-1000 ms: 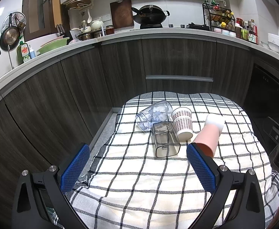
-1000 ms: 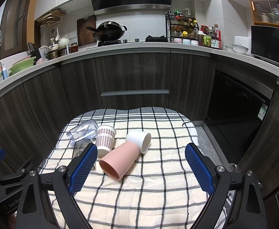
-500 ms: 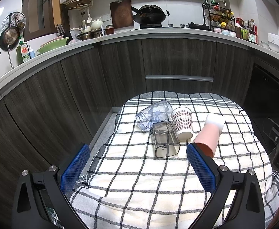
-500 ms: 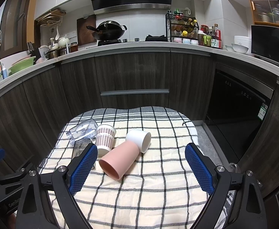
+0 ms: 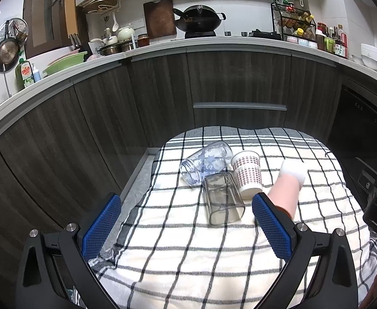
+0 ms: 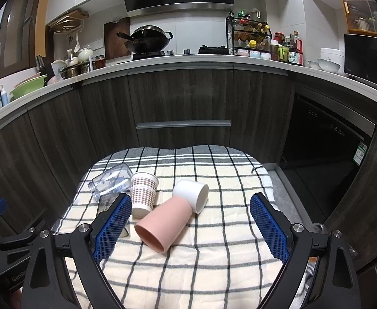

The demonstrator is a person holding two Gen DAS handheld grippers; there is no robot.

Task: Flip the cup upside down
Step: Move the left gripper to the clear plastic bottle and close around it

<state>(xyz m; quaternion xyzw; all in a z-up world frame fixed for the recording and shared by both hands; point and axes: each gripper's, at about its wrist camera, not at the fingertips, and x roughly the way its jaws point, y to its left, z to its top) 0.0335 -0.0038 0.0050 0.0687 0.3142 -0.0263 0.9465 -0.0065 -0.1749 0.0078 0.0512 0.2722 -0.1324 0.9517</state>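
Several cups sit on a checked cloth [image 5: 188,252] [image 6: 214,270]. A dotted paper cup [image 5: 247,173] [image 6: 144,191] stands upright. A pink cup [image 5: 286,193] [image 6: 165,222] lies on its side, rim toward me. A white cup [image 5: 292,171] [image 6: 192,191] lies on its side behind it. A square clear glass [image 5: 223,199] [image 6: 106,202] and a blue-patterned clear glass [image 5: 206,162] [image 6: 111,180] lie on their sides at the left. My left gripper [image 5: 185,229] is open and empty, nearer than the cups. My right gripper [image 6: 191,229] is open and empty, its fingers either side of the pink cup in view.
Dark wood kitchen cabinets [image 6: 183,103] curve behind the cloth. A dishwasher front [image 6: 325,139] is at the right. The counter above holds a wok [image 6: 147,41], a spice rack [image 6: 250,36], bowls and pots. The cloth's edges fall off at left and right.
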